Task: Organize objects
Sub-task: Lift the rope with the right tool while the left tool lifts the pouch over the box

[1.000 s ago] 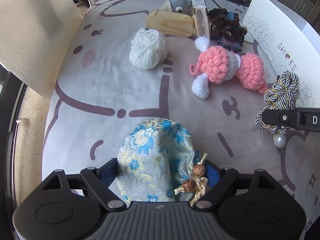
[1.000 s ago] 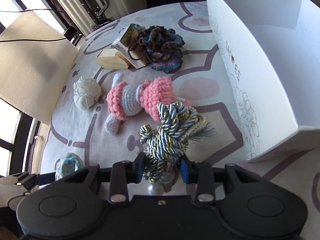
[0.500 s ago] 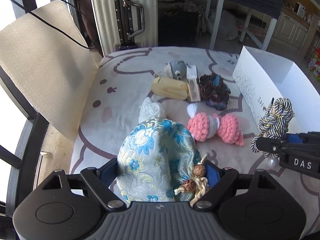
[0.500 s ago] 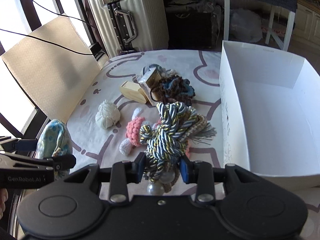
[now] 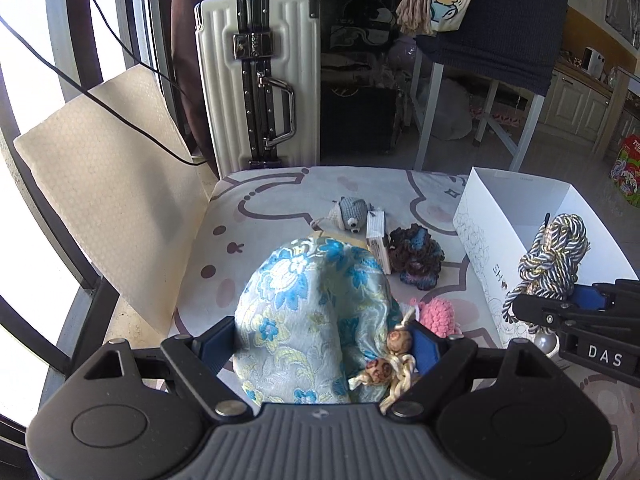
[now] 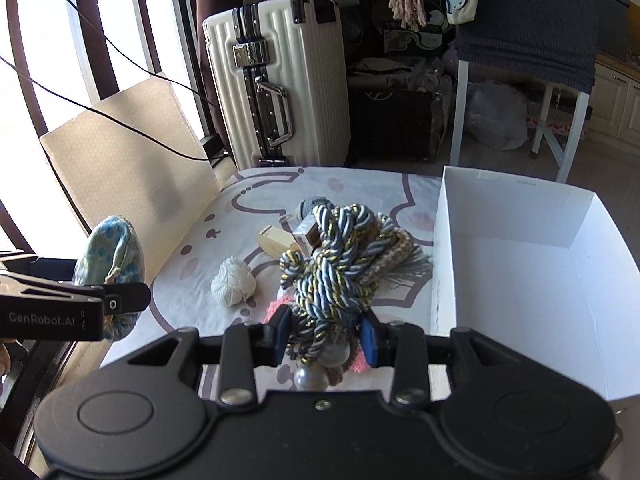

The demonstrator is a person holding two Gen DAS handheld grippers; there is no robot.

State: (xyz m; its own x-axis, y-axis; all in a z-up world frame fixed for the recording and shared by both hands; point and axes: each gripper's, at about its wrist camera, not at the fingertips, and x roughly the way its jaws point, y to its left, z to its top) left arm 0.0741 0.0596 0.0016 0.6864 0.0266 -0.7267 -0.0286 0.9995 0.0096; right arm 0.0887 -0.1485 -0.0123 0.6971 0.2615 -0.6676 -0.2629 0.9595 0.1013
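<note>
L claw (image 5: 320, 344): clamping floral pouch (image 5: 308, 320) btwn its fingers. R claw (image 6: 325, 334): clamping cord bundle (image 6: 336, 268); white box (image 6: 520, 280) sitting just to its right.

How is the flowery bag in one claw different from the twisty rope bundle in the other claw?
The flowery bag is smooth cloth with blue flowers; the rope bundle is knotted blue, white and gold cord. The bag has brown wooden beads on its drawstring; the rope bundle has shiny pearl-like beads hanging below. The left claw holds the bag; the right claw holds the rope. Both are pinched and lifted above the table.
</note>
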